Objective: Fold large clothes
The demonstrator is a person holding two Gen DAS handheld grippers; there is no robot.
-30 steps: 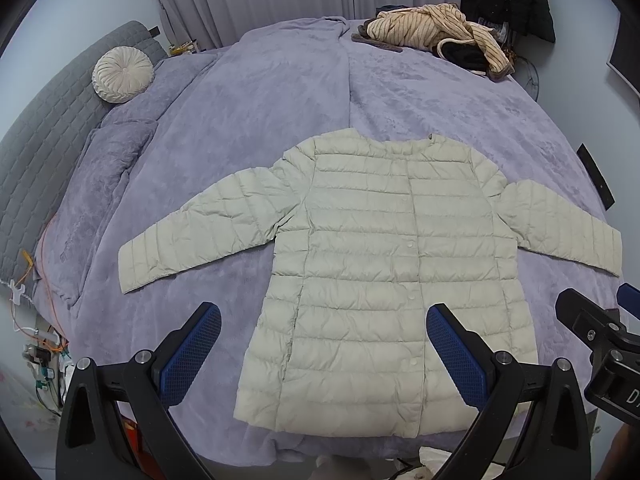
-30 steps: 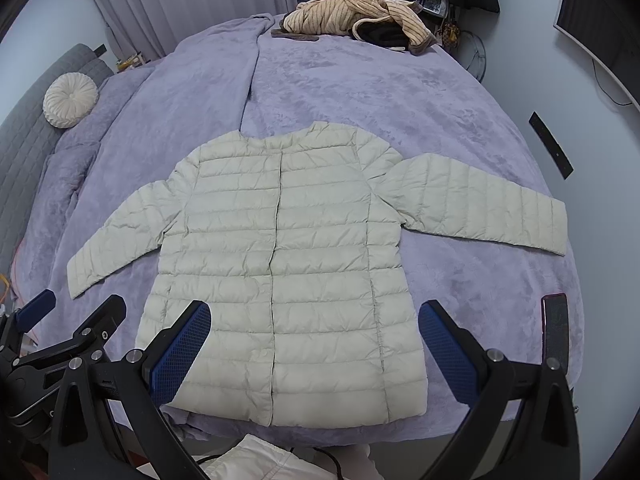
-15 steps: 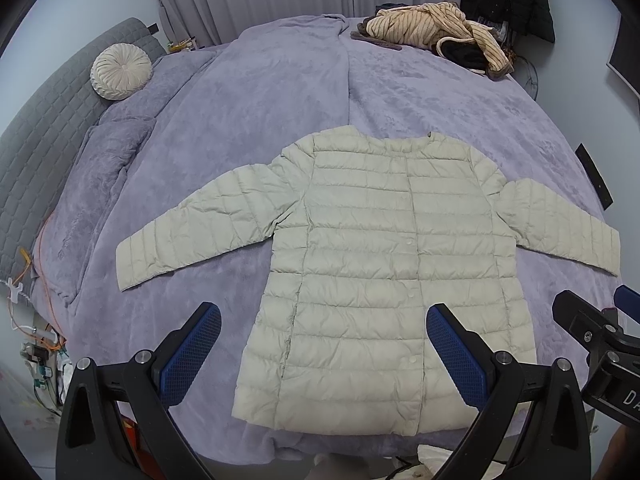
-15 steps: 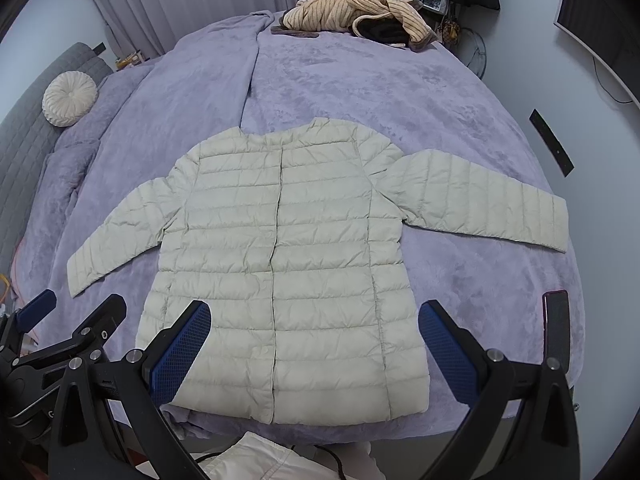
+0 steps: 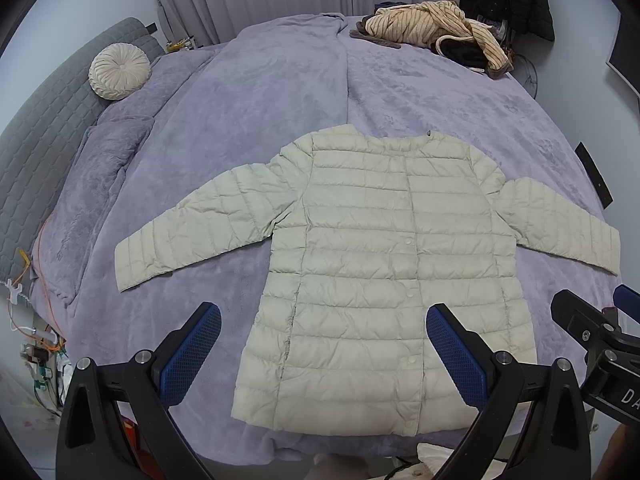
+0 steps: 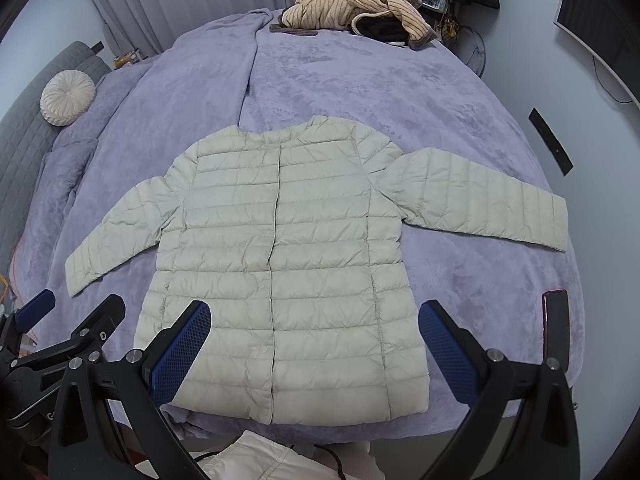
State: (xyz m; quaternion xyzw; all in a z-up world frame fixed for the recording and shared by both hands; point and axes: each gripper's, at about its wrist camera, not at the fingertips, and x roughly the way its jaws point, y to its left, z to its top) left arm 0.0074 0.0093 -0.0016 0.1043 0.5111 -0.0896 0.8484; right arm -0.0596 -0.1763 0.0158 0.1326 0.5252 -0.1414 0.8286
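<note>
Pale quilted jacket (image 5: 384, 264) is spread flat, front up and snapped closed, on the near half of the bed (image 5: 248, 92), both sleeves stretched out sideways and the hem right at the near edge. Left gripper (image 5: 324, 348) and right gripper (image 6: 314, 344) both hang over the hem end with their jaws wide apart, nothing between them, not touching the fabric. Purple blanket (image 6: 360, 80) covers the whole bed. Far side has a striped heap of clothes (image 5: 432, 28), and a round cushion (image 5: 119, 71) sits by the grey headboard (image 5: 40, 128). No bins or baskets anywhere that I can see.
</note>
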